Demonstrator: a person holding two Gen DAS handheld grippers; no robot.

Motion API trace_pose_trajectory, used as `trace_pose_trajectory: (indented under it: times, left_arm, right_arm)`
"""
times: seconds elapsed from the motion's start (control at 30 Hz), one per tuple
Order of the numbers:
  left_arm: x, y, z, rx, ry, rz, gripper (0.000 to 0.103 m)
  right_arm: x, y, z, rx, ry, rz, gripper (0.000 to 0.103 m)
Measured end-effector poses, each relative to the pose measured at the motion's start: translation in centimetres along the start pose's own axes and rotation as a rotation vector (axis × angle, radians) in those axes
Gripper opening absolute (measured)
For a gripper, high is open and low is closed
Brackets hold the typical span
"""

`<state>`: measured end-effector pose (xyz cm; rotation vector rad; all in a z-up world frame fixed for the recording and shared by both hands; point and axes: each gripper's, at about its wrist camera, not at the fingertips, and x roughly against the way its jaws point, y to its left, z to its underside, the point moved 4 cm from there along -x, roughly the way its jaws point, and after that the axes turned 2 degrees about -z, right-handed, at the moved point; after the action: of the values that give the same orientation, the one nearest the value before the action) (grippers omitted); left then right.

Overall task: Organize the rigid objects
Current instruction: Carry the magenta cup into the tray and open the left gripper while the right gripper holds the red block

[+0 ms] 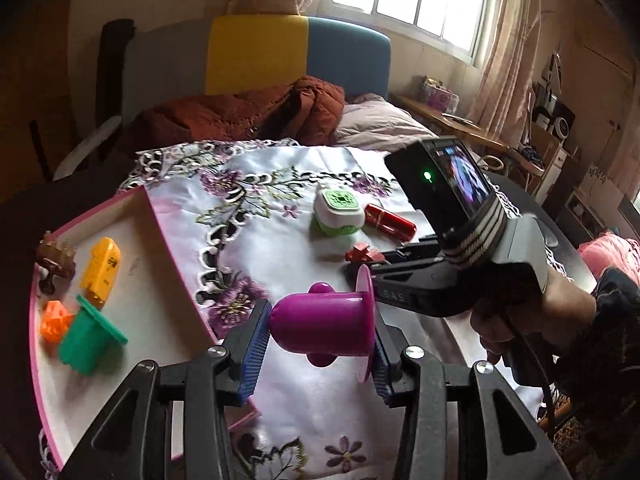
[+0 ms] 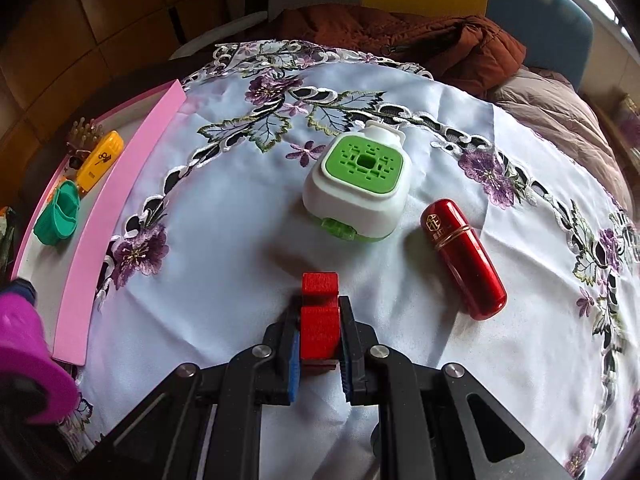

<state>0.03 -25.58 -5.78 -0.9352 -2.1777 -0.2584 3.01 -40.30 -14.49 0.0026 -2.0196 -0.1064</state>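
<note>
My left gripper (image 1: 318,330) is shut on a purple plastic cup (image 1: 324,322), held sideways above the cloth just right of the pink-rimmed tray (image 1: 160,236). The tray holds a yellow piece (image 1: 102,270), a green cup (image 1: 86,340), an orange piece (image 1: 56,320) and a brown comb-like piece (image 1: 56,260). My right gripper (image 2: 319,330) is shut on a red block (image 2: 319,320) just above the cloth. A green-and-white box (image 2: 358,186) and a red cylinder (image 2: 462,258) lie on the cloth beyond it.
The embroidered white tablecloth (image 2: 240,240) covers a round table. The right gripper's body and the hand holding it (image 1: 500,248) stand close to the right of the purple cup. A brown jacket (image 1: 248,114) and a bed lie behind the table.
</note>
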Motion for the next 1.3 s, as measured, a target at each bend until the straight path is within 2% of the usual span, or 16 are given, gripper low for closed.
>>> trace_pose_trajectory:
  times: [0.43,0.57,0.8,0.9,1.17,1.3]
  left_arm:
    - [2.7,5.3,0.5,0.120,-0.019,-0.046,0.045]
    - [3.5,9.0,0.6,0.204,-0.020,-0.083,0.045]
    - [4.2,17.5,0.1,0.428,-0.031,-0.156,0.045]
    - [3.9,19.8,-0.5,0.487,-0.031,-0.157,0.045]
    - [0.3,22.7,-2.4,0.535,0.030,-0.135,0.045]
    - [-1.9,23.8,-3.2,0.558,0.065,-0.147,0.045]
  right_arm:
    - [0.0,0.5,0.1,0.048,-0.029,0.048,0.016]
    - [0.0,0.4,0.0,0.047,-0.028,0.049,0.016]
    - [0.0,0.6,-0.1,0.066,-0.021,0.067,0.016]
    - [0.0,0.7,-0.1,0.072,-0.018,0.072,0.016]
    - [-0.1,0.8,-0.2,0.073,-0.021,0.072,0.016]
    - [-0.1,0.8,-0.2,0.073,-0.021,0.069,0.016]
